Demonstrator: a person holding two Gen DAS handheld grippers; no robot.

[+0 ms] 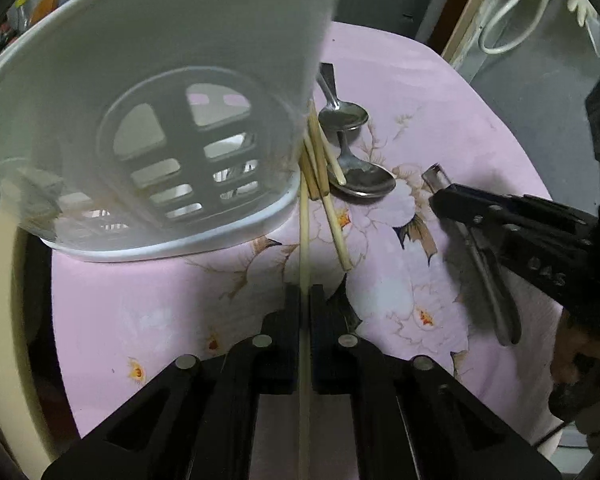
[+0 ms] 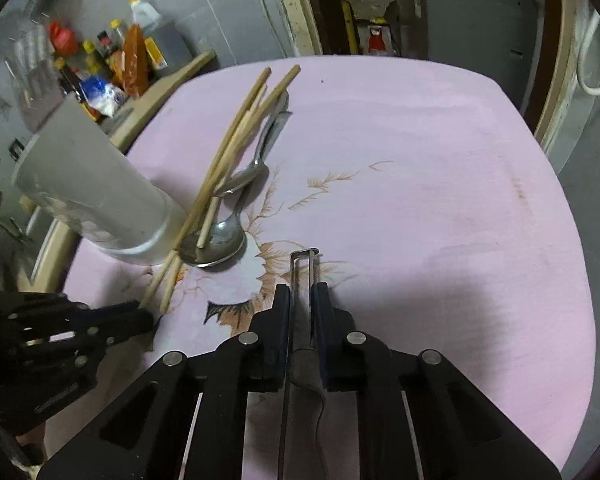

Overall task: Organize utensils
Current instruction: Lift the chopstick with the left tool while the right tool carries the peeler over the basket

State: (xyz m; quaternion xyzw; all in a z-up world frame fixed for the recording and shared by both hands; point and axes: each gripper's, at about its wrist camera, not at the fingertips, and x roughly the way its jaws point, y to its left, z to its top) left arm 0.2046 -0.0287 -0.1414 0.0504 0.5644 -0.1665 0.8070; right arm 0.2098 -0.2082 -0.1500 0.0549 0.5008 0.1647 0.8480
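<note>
Chopstick point(image 1: 304, 240): clamped in the left tongs point(image 1: 305, 292); long axis runs straight ahead toward the holder point(image 1: 148, 92)
Holder: tipped on the tabletop point(image 2: 420, 160), just beside the chopstick's far end
Right tongs point(image 2: 302, 286): closed on a peeler point(image 2: 303, 268)
Spoons point(image 1: 360, 160): lying loose between both tongs

Pink cloth point(image 2: 420, 160) with pale flower print; white holder point(image 1: 140, 80); tan chopsticks point(image 2: 236, 140); silver spoons point(image 1: 364, 180).

Right half of the pink floral tablecloth point(image 2: 440, 200) is bare, free passage there. Left side blocked: white plastic utensil holder point(image 2: 96, 196) lying tipped, wooden chopsticks point(image 2: 228, 152) piled across two steel spoons point(image 2: 220, 240) beside it.
</note>
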